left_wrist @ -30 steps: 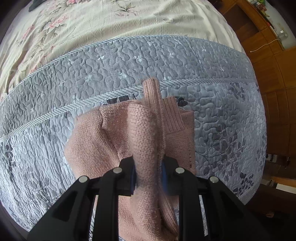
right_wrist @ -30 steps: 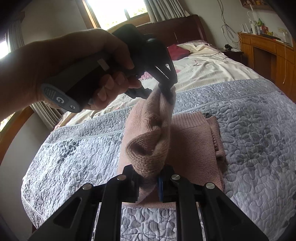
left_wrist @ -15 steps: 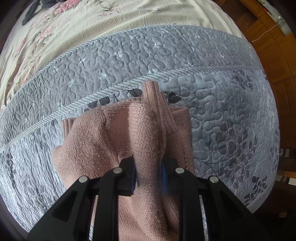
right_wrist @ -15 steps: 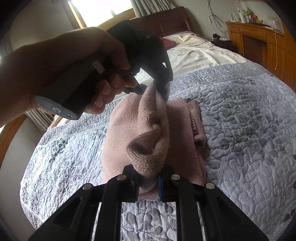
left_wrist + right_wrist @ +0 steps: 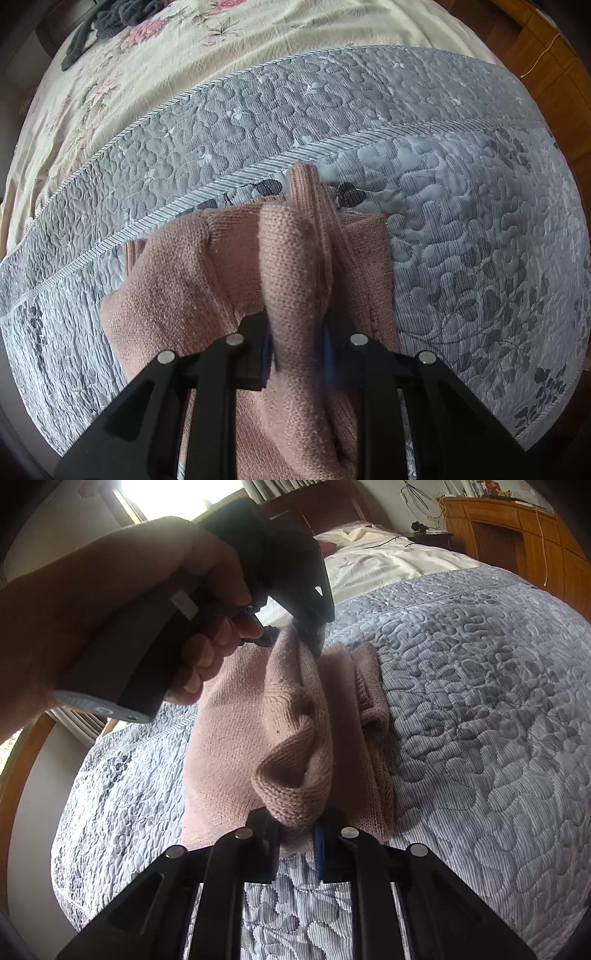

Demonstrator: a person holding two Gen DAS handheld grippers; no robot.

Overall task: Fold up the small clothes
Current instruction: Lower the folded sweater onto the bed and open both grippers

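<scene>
Jaws of both grippers are clenched on the same pink knit sweater [image 5: 173,295]: the left gripper [image 5: 297,350] pinches a raised ridge of the knit, and the right gripper [image 5: 297,825] bites a bunched fold at the near edge. Largest in view is the bed, spread with a grey quilted cover [image 5: 461,221] and, further up, a cream floral sheet [image 5: 184,48]. On the quilt lies the sweater, its lower part flat on the cover while the gripped edge is lifted between the two tools. Seen from the right wrist, a hand [image 5: 122,602] wraps the left gripper's handle above the garment. Wooden cabinets [image 5: 517,535] stand beside the bed.
</scene>
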